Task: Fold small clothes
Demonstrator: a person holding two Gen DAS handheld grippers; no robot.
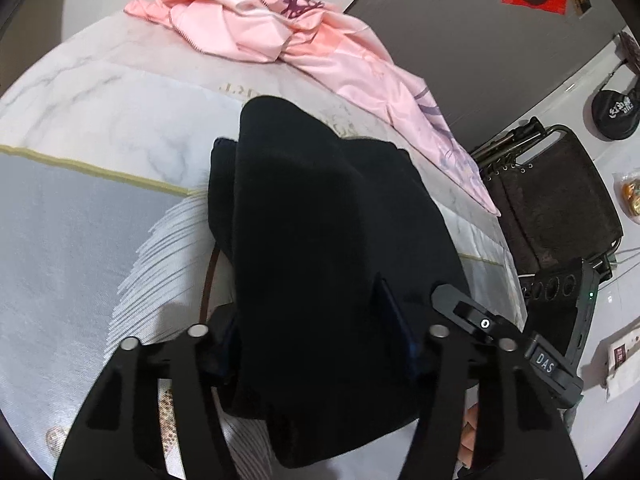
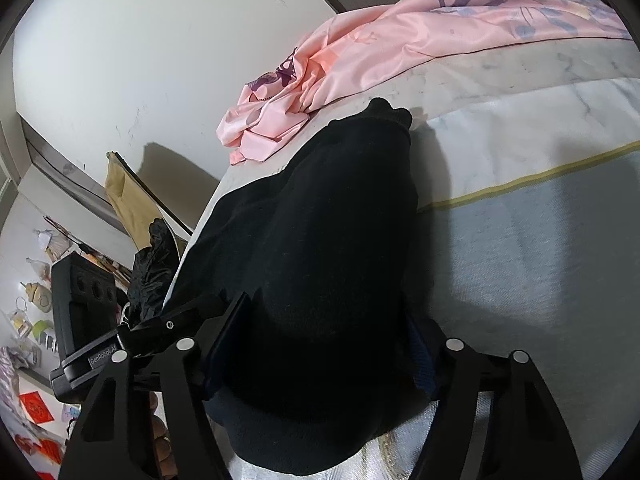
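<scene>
A black knit garment (image 1: 320, 208) lies bunched on the bed and runs up between the fingers of my left gripper (image 1: 312, 320), which is shut on a thick fold of it. The cloth hides the fingertips; one blue pad (image 1: 394, 316) shows at the right. In the right wrist view the same black garment (image 2: 320, 240) fills the middle, with my right gripper (image 2: 320, 332) shut on its near edge. A loose end hangs below each gripper. Each view shows the other gripper's body close at its side: the right gripper's (image 1: 560, 320) and the left gripper's (image 2: 92, 320).
A crumpled pink satin cloth (image 1: 256, 20) lies across the far part of the bed (image 1: 80, 220), which has a marble-pattern cover. A dark chair (image 1: 560, 200) stands off the bed's right edge. Bags and small items (image 2: 36, 300) clutter the floor beside the bed.
</scene>
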